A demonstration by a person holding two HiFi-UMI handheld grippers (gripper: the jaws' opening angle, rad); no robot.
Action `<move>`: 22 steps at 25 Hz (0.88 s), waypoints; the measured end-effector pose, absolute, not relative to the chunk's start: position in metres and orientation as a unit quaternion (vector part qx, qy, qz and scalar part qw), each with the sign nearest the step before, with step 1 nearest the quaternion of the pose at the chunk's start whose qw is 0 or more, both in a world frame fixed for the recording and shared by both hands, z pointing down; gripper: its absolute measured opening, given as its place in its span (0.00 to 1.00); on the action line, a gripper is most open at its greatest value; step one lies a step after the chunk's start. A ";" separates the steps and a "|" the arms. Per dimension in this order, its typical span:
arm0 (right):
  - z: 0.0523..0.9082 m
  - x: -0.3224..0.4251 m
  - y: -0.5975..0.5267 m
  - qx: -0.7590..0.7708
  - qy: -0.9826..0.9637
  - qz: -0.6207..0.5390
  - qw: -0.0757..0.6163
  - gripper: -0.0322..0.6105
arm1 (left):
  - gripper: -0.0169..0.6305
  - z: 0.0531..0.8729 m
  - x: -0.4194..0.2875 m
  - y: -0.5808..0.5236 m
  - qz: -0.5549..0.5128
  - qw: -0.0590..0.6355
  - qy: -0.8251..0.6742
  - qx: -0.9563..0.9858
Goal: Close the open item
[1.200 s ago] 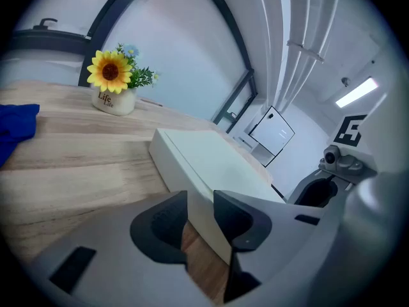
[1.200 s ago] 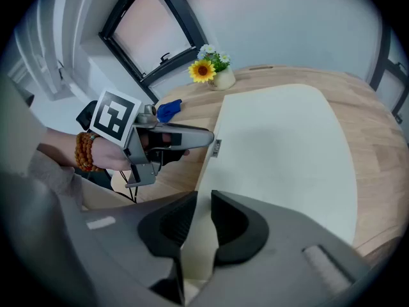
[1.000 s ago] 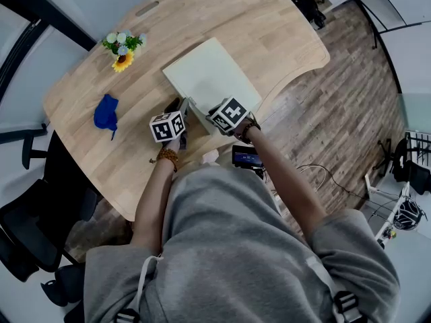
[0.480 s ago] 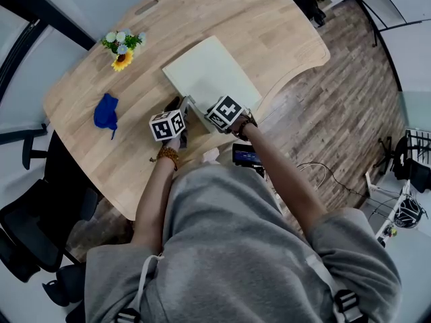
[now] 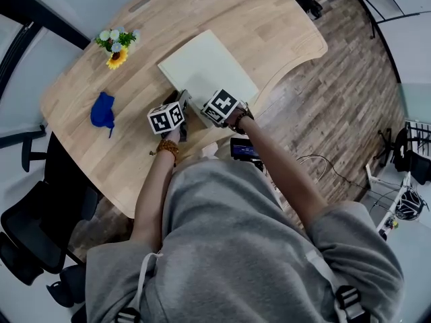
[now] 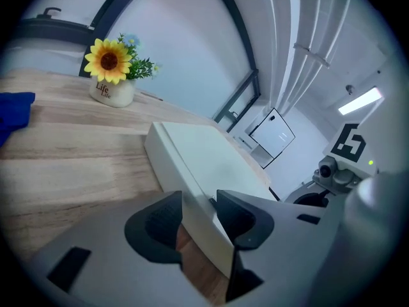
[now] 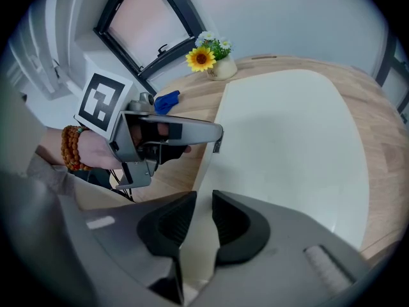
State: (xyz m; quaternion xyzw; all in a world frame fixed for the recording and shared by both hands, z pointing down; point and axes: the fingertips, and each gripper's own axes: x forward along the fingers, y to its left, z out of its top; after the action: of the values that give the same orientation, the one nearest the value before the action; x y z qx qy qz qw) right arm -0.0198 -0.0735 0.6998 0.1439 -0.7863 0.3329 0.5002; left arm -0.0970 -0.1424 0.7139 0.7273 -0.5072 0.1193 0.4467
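**Hazard on withdrawal: lid lip could be snagged**

Box point(image 5: 205, 66) lies flat and apparently shut on the table point(image 5: 269, 19), towards the person's side. The left gripper point(image 6: 198, 206) straddles its near corner wall and the right gripper point(image 7: 203, 213) its thin front lip. Both sets of jaws have just been opening, and the pads appear clear. A skewed pull-back could catch the lip and lift the lid or drag the box. Only the head view shows the whole lid; only the gripper views show the pad gaps.
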 end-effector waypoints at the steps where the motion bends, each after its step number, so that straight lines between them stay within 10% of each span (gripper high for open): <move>1: 0.700 -0.020 -0.073 0.143 -0.787 0.332 0.500 0.19 | 0.27 0.715 -0.097 -0.142 0.121 0.448 -0.508 0.725; 5: 0.697 -0.021 -0.068 0.125 -0.792 0.318 0.507 0.26 | 0.28 0.714 -0.098 -0.141 0.125 0.448 -0.511 0.723; 7: 0.697 -0.020 -0.068 0.119 -0.795 0.301 0.512 0.08 | 0.30 0.714 -0.099 -0.141 0.126 0.447 -0.512 0.722; 22: 0.694 0.016 -0.118 0.210 -0.809 0.280 0.473 0.16 | 0.33 0.720 -0.100 -0.142 0.115 0.461 -0.512 0.716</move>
State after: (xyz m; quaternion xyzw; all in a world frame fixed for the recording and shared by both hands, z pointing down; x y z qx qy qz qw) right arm 0.0164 -0.1179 0.6942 0.2104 -0.8086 0.2796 0.4729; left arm -0.1003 -0.1417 0.7195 0.7158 -0.5119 0.1145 0.4611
